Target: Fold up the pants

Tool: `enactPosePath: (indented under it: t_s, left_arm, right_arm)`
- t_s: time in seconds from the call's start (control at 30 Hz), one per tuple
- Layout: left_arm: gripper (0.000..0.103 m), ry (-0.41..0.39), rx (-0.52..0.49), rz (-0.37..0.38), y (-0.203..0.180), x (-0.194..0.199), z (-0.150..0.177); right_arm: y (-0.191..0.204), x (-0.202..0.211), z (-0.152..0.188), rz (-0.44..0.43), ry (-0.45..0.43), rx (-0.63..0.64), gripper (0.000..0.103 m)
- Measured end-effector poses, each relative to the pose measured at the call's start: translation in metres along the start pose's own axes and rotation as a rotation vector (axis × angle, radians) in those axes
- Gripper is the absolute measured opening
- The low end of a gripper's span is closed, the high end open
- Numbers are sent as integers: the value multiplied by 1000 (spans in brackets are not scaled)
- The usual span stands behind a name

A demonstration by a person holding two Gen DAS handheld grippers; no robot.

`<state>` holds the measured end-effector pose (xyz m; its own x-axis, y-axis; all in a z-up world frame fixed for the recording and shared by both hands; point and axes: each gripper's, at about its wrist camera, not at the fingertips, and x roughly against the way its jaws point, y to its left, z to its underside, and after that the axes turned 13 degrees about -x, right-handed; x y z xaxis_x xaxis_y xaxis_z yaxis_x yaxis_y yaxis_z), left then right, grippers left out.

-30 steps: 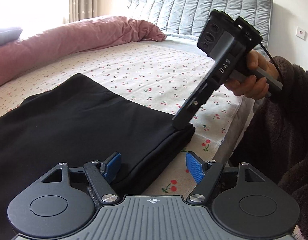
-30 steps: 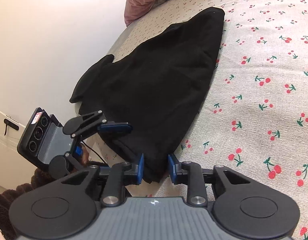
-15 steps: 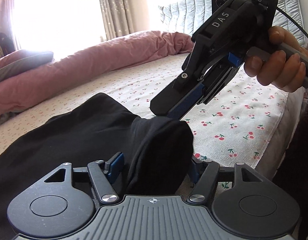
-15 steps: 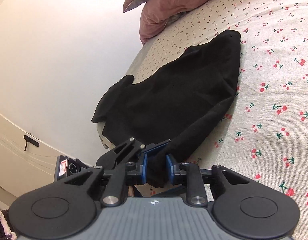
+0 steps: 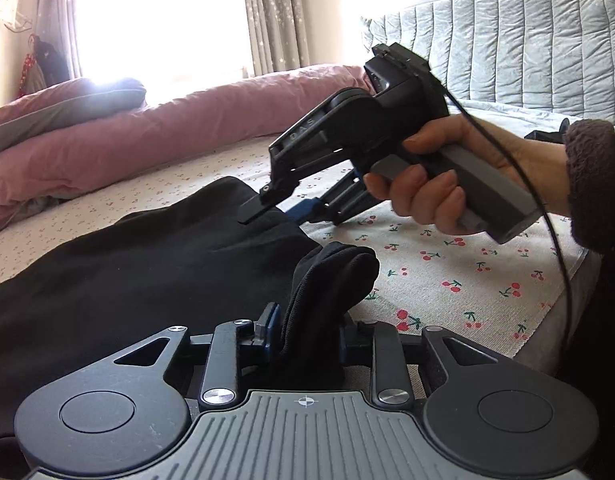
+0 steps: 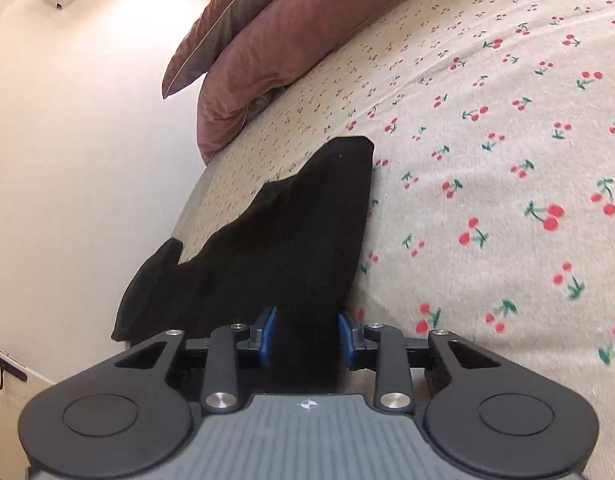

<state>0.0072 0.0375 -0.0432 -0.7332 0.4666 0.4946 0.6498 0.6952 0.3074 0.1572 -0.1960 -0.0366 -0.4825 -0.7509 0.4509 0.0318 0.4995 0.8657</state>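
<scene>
Black pants (image 5: 147,272) lie folded on the cherry-print bed sheet (image 5: 447,280). At the near edge my left gripper (image 5: 309,328) has a bunched corner of them between its blue pads, and the jaws are closing on it. My right gripper (image 5: 275,216), held by a hand (image 5: 447,176), sits at the far right edge of the pants. In the right wrist view the pants (image 6: 291,232) stretch away toward the pillows. There the right gripper (image 6: 306,332) has its jaws closing slightly and its pads pressed on a thick fold of the cloth.
A pink duvet (image 5: 147,140) and pillows (image 6: 275,52) lie along the far side of the bed, with a grey quilted headboard (image 5: 507,48) at the right. The bed sheet (image 6: 487,160) spreads to the right of the pants. A white wall (image 6: 67,120) borders the bed's left edge.
The left jaws went from wide open to narrow around a bunched corner of the pants. The right gripper carried its fold away from the left gripper, across the pants toward the pillows.
</scene>
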Motion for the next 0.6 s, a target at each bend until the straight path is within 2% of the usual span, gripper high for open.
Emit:
enactPosePath:
  t_s: [0.03, 0.17, 0.2, 0.23, 0.4, 0.47, 0.6]
  left_arm:
    - [22, 2, 6, -1, 1, 0, 0]
    - [14, 4, 27, -2, 3, -1, -1]
    - [13, 6, 30, 0, 3, 0, -1]
    - [9, 6, 31, 3, 4, -1, -2]
    - [7, -21, 64, 49, 7, -2, -18]
    - [6, -35, 63, 57, 5, -3, -28]
    - [6, -60, 108, 142, 1, -14, -51]
  right_arm:
    - [0, -5, -5, -5, -14, -9, 24]
    - [-3, -23, -25, -34, -81, -58, 22]
    - [-5, -24, -29, -41, -97, -71, 17]
    - [-6, -26, -33, -45, -109, -82, 6]
    - [-4, -15, -36, 16, -162, -85, 4]
    - [-3, -6, -39, 9, -174, -110, 4]
    - [-14, 20, -51, -13, -227, -171, 4]
